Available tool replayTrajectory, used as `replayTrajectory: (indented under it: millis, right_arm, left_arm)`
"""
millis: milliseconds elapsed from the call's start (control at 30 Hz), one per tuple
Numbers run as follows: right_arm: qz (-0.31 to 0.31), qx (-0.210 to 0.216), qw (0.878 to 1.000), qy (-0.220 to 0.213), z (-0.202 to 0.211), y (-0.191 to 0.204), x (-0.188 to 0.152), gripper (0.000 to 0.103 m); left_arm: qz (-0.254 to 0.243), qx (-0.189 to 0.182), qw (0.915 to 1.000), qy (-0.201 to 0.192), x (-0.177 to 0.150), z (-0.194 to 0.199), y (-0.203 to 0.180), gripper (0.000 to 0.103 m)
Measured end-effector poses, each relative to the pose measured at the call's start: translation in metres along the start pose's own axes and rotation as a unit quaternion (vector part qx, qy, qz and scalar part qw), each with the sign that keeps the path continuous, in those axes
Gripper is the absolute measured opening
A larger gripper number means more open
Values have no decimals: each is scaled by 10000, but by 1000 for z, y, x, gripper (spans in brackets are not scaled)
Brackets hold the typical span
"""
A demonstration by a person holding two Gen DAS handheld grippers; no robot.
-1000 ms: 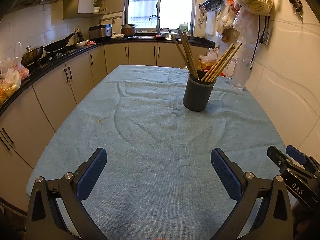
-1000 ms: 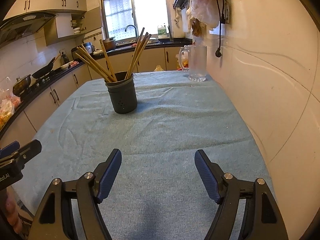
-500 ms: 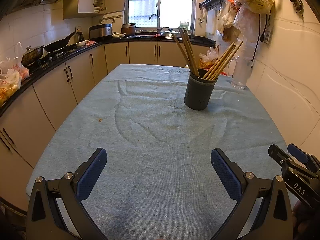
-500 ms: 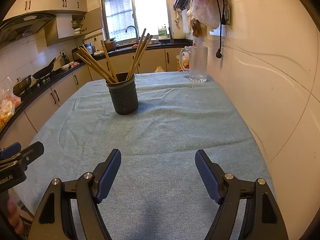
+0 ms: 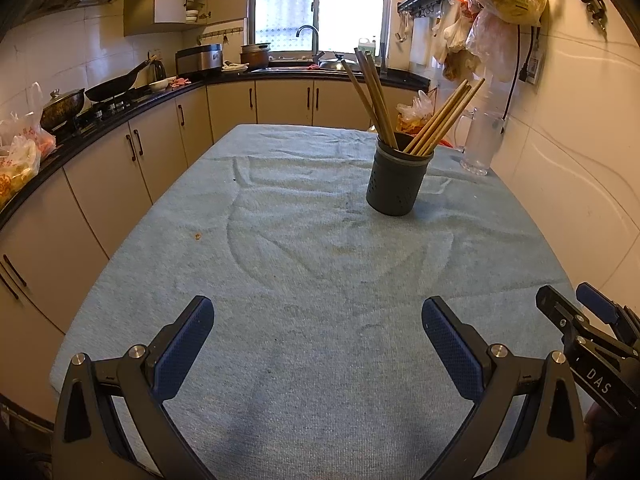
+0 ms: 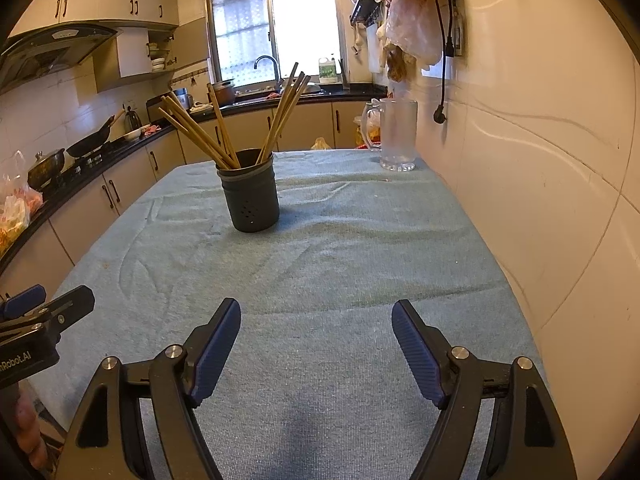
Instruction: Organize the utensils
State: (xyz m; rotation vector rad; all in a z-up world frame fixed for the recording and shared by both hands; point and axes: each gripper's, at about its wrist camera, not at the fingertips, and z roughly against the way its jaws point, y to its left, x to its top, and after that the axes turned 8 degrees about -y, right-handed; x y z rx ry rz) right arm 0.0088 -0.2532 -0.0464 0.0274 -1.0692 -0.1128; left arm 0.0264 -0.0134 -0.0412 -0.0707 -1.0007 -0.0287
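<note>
A dark grey holder (image 5: 396,184) stands upright on the far right part of a table covered with a light blue cloth (image 5: 304,280). Wooden chopsticks (image 5: 400,116) stand inside it, fanned into two bunches, one leaning left and one leaning right. Nothing else of the utensils lies on the cloth.

The left gripper (image 5: 318,316) hovers over the near edge of the table with its blue pads spread wide apart and nothing between them. The right gripper (image 6: 316,320) hangs just beside it, to its right, also over the near edge, its jaws wide apart and empty. Both point toward the holder, which is well apart from them.

A clear glass jug (image 6: 396,136) stands at the far right corner of the table, close to the tiled wall. Beyond the table run a dark counter (image 5: 120,108) with a wok and pots, cream cabinets, and a sink under a bright window (image 5: 320,0).
</note>
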Motion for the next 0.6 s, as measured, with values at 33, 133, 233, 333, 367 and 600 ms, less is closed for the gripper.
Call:
replayTrajectory:
  millis: [33,133,233,333,367,600]
  right_arm:
    - [15,9,10000,3,0,1,0,82]
    - [40,27,10000,16,-2,2,-2,83]
    - [58,37,10000,49,-4,3,-2,83]
    - [64,55,9999,90,-7,4,-4,83]
    - [67,60,9999,106,-8,4,-5,83]
    - [53,77,9997,212,-16,4,-9,84]
  left_arm:
    - [1,-9,10000,12,0,-1,0,103]
    - [11,-31,10000,61,-2,-3,0,103]
    - [35,-62,9999,111,-4,-5,0,103]
    - [48,-93,9998,172,-5,-8,0,103]
    - [51,-98,9998,187,-5,-8,0,103]
    - [72,-141,9993,351,-7,-18,-1,103]
